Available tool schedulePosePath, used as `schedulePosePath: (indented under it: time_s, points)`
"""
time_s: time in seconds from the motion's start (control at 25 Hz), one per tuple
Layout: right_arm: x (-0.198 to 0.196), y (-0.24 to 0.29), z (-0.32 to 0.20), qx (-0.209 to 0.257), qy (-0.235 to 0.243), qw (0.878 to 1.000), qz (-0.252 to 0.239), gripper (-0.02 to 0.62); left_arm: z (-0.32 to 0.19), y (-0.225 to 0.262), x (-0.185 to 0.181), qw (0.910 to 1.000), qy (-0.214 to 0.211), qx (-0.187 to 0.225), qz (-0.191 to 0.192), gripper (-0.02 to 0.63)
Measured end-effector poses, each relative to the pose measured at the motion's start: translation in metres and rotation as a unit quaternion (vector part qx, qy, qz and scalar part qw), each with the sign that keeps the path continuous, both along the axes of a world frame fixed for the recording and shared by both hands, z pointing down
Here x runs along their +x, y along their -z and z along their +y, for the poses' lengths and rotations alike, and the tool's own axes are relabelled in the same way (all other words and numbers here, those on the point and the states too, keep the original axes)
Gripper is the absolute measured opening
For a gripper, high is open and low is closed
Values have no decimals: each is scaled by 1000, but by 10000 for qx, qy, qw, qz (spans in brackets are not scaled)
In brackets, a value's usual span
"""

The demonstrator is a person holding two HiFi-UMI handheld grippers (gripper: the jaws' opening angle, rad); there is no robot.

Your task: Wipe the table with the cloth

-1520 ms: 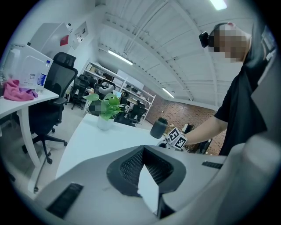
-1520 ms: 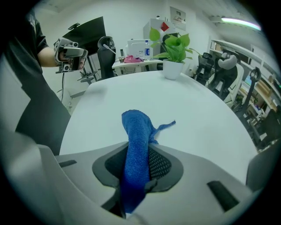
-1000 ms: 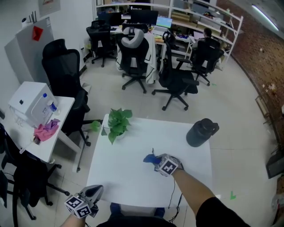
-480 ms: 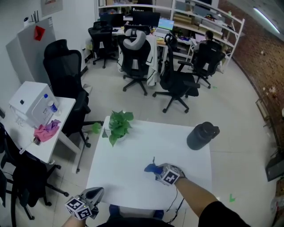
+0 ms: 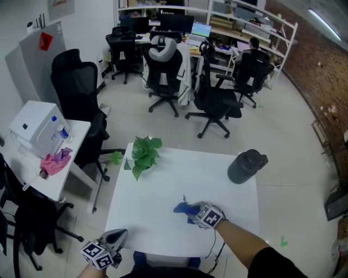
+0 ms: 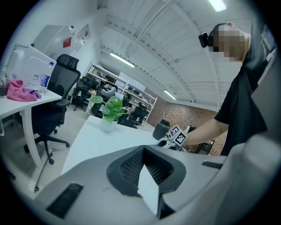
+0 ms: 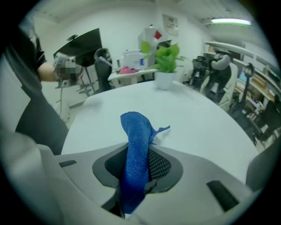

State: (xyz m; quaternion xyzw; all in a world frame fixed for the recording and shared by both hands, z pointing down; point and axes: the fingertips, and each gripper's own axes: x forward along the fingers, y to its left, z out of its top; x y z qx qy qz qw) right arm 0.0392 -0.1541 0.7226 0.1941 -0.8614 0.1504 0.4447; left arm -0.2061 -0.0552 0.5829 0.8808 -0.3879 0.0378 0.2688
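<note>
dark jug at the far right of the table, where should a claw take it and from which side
Likely the dark jug by its round body below the cap, coming level from the near side over bare table. It stands upright and alone, and the handle lump at its top sticks out to the right. It looks wide, so open the claw fully.

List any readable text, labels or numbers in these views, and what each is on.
None can be read.
Wall poster: too small.
Bottle label: blurred.
Red tag: no legible print.
Marker cubes: square patterns only, no letters.
</note>
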Motion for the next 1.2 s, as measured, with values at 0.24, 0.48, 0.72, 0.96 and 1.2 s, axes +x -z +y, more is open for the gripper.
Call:
schedulePosePath:
  time_s: [0.24,0.48,0.72,0.96,1.2]
  points:
    - [24,-16,-79,510,-354,9940,903,81,2,-1,-14,9999,138,-23,-76,0]
    - [22,-22,-64,262,-202,9954,898,80,4,-2,-20,9998,194,-67,-78,0]
    - [16,-22,-9,161,344,9941,1018,77,2,0,-9,9999,94,-23,-29,0]
    - [8,-21,45,-79,692,9941,832,78,0,-5,1,10000,-17,-34,23,0]
    - [23,-3,-57,488,-400,9962,606,81,1,-3,-2,10000,-23,-40,-45,0]
